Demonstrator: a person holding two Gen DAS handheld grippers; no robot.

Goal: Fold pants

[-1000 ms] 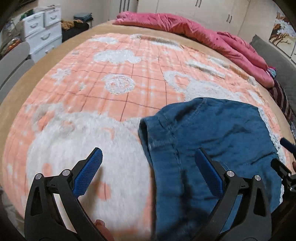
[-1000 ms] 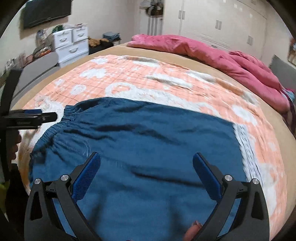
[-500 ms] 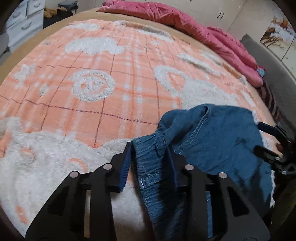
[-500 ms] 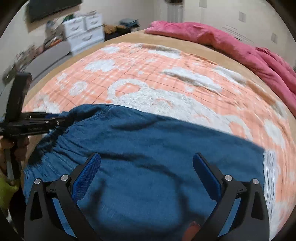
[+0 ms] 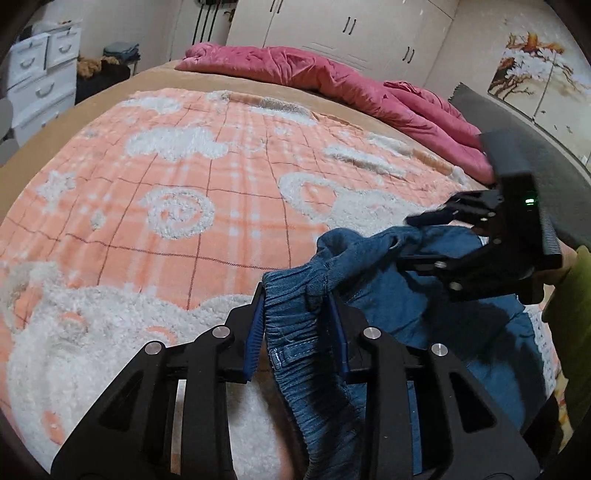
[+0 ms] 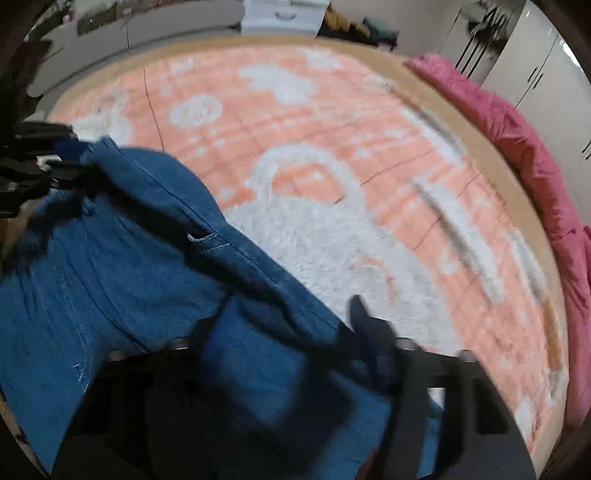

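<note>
Blue denim pants [image 5: 384, 295] lie on an orange and white blanket [image 5: 207, 192], lifted at the elastic waistband. My left gripper [image 5: 295, 321] is shut on the gathered waistband at its left end. My right gripper [image 5: 436, 236] shows at the right of the left wrist view, its jaws closed on the waistband's other part. In the blurred right wrist view the denim [image 6: 129, 251] drapes between that gripper's fingers [image 6: 288, 332], and the left gripper [image 6: 33, 166] holds the cloth at the far left.
A pink quilt [image 5: 332, 85] lies bunched along the far edge of the bed. White drawers [image 5: 37, 81] stand at the far left, wardrobes [image 5: 351, 29] behind. A grey headboard or cushion [image 5: 517, 122] is at the right.
My left gripper went from open to shut on the waistband and lifted it. My right gripper swung left, closed on the denim and raised it; the flat pants are now bunched.
</note>
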